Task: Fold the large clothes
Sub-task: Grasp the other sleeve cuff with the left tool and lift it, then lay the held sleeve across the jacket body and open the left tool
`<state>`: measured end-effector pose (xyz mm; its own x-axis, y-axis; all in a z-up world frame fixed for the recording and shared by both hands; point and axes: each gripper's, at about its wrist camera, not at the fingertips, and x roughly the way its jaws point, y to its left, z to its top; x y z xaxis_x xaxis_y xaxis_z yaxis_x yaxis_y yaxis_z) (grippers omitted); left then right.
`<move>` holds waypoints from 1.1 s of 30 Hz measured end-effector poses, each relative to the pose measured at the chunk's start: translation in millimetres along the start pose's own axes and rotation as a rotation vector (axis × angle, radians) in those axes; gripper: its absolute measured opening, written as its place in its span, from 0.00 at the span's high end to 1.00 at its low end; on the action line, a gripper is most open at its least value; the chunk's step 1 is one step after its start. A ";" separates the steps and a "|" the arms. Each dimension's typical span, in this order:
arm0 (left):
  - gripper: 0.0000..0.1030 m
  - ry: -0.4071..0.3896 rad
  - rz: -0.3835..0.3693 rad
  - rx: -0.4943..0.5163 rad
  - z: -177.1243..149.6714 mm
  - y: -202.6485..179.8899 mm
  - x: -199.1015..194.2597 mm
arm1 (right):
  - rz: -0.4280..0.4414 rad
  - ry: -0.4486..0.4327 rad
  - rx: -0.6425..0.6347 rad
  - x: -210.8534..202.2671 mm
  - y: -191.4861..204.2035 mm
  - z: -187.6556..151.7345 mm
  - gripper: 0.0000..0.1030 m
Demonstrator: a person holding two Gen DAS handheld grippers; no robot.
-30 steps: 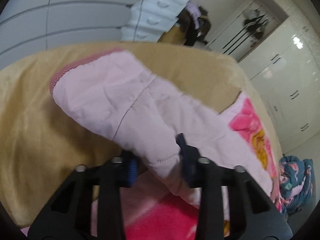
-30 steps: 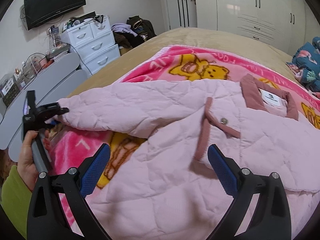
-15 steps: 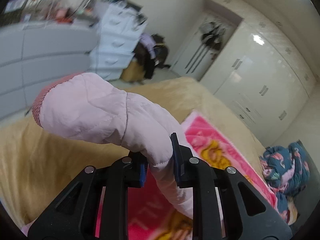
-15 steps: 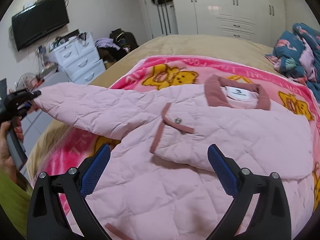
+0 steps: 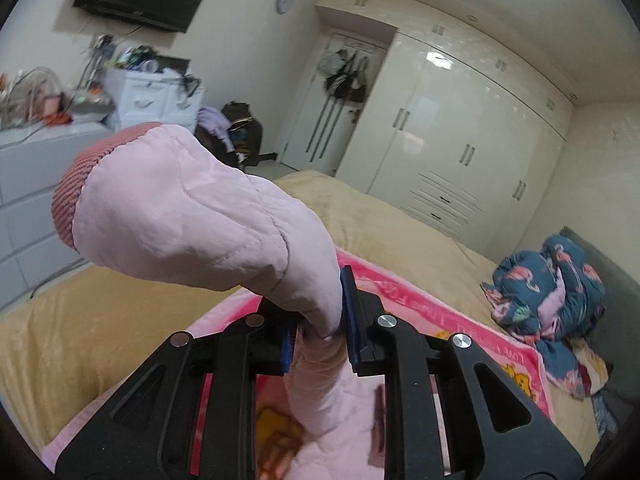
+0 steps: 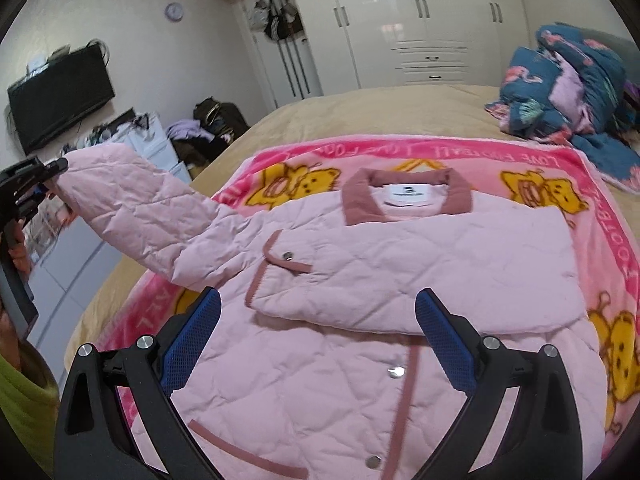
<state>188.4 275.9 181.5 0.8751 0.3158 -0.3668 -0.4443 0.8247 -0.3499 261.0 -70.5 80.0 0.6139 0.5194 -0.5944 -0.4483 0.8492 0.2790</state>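
A pink quilted jacket [image 6: 400, 280] with a dusty-rose collar lies front up on a pink cartoon blanket [image 6: 552, 176] on the bed. One sleeve is folded across its chest. My left gripper [image 5: 320, 320] is shut on the other sleeve [image 5: 192, 220] near its ribbed cuff and holds it raised above the bed; it shows at the left of the right wrist view [image 6: 36, 184], with the sleeve [image 6: 136, 208] stretched out from the shoulder. My right gripper [image 6: 316, 336] is open and empty, hovering over the jacket's front.
The bed [image 5: 100, 320] has a tan cover. A crumpled dark blue floral cloth [image 6: 568, 92] lies at the head end. White dressers [image 5: 148, 96] and clutter stand beside the bed, white wardrobes [image 6: 420, 20] behind it.
My left gripper closed on the sleeve and lifted it up off the bed. My right gripper drew back and higher, staying open.
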 end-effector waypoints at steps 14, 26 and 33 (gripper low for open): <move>0.88 0.057 -0.177 0.232 -48.3 -135.5 8.5 | -0.036 -0.053 0.139 -46.8 -81.2 -16.2 0.06; 0.88 0.219 -0.337 0.418 -140.6 -234.0 40.7 | -0.113 -0.077 0.306 -70.9 -155.4 -35.6 0.06; 0.88 0.346 -0.345 0.529 -205.4 -261.1 61.8 | -0.147 -0.074 0.390 -75.4 -188.0 -51.6 0.06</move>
<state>319.0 -16.3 73.2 0.7987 -0.0986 -0.5936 0.0759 0.9951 -0.0632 265.5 -274.2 33.5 0.7045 0.3834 -0.5972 -0.0820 0.8798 0.4681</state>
